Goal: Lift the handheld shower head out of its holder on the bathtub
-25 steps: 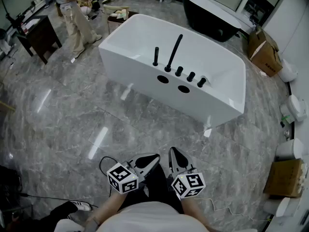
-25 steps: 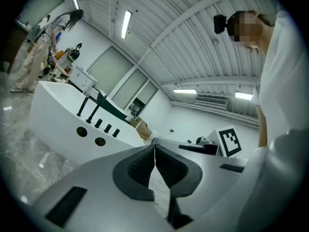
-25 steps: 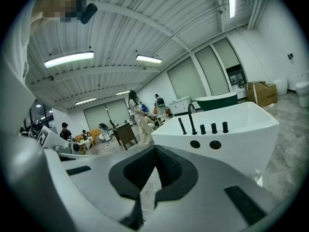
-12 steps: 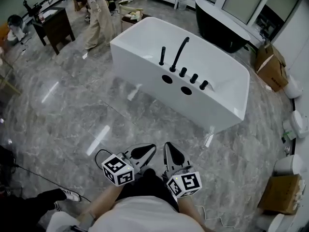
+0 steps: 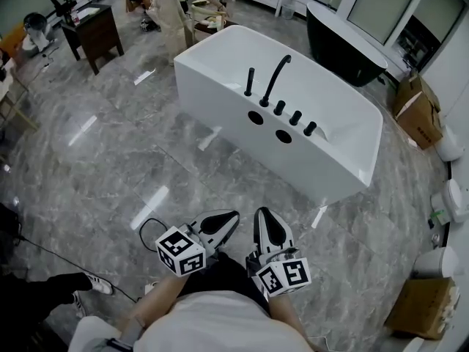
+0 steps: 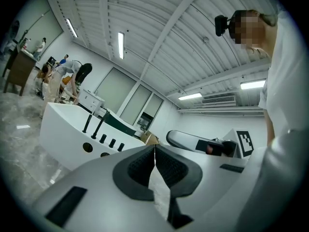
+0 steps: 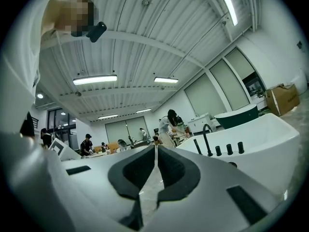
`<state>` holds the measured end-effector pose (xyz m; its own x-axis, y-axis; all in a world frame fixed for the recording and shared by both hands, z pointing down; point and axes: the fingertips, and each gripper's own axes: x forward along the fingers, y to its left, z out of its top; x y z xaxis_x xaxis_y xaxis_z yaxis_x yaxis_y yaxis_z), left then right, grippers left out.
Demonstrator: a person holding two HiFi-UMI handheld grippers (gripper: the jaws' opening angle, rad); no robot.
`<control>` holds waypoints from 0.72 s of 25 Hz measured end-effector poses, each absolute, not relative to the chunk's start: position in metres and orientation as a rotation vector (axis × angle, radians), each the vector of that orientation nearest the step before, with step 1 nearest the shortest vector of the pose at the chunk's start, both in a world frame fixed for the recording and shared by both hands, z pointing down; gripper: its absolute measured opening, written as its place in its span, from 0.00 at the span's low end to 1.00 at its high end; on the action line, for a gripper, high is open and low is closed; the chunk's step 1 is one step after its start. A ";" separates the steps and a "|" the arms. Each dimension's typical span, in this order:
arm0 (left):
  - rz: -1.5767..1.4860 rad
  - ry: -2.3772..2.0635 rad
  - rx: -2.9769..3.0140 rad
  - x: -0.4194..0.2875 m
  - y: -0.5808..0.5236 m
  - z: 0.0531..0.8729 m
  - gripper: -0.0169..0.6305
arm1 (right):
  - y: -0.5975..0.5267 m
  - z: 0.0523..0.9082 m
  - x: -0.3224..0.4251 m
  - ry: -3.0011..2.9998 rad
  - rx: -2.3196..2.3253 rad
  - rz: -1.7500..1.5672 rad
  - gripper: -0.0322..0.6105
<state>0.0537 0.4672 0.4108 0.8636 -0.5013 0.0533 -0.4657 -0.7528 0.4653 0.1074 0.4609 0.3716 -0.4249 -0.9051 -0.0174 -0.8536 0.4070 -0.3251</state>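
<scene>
Here left tongs (image 5: 232,215), right tongs (image 5: 261,212) level, side-by-side, both closed empty, short of bathtub (image 5: 330,97).

Head camera looks steeply down; all views share the distant bathtub (image 5: 293,160).

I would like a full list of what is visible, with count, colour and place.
bathtub: one, white, centre of the floor
handheld shower head: one, black, upright on the bathtub's near rim
spout: one, black, curved, beside the shower head
knobs: three, black, in a row right of the spout
second bathtub: one, black, behind the white one
cabinet: one, dark wood, far left
cardboard boxes: two, brown, right side
left gripper: one, white and black, shut, empty, bottom centre
right gripper: one, white and black, shut, empty, beside it
</scene>
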 end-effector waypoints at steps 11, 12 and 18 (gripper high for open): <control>-0.075 -0.763 2.546 0.055 0.436 0.408 0.05 | 0.428 0.367 0.122 2.484 -1.610 -0.341 0.08; -0.076 -0.761 2.548 0.057 0.432 0.408 0.05 | 0.424 0.368 0.124 2.481 -1.612 -0.345 0.08; -0.083 -0.755 2.547 0.063 0.397 0.411 0.05 | 0.390 0.375 0.133 2.473 -1.669 -0.379 0.08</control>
